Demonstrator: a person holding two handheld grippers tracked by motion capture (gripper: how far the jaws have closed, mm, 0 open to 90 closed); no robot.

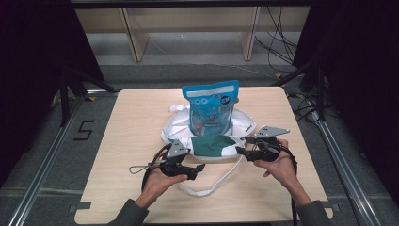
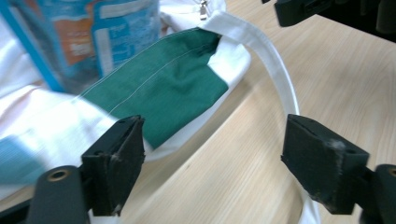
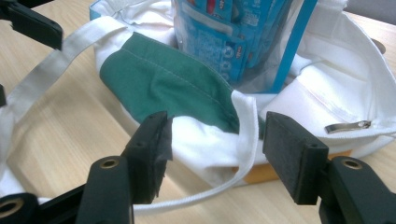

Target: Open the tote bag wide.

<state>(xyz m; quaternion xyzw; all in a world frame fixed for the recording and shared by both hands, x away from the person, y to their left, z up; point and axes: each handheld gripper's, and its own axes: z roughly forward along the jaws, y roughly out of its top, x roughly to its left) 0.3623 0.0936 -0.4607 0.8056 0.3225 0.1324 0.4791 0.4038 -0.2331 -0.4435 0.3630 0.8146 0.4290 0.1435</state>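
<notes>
Bag (image 1: 207,136), white with green panel, slumped mid-table around upright blue pouch (image 1: 211,107); left gripper (image 1: 200,167) and right gripper (image 1: 240,150) both spread, empty, near front rim; better regripped at rim seams, lifted evenly, pouch kept upright.

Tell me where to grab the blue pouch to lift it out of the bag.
Probably the flat sealed top edge of the pouch, coming from above. The pouch stands upright in the white bag, its top clear above the rim, while its lower part sits inside the cloth, so the sides are poorly exposed.
</notes>
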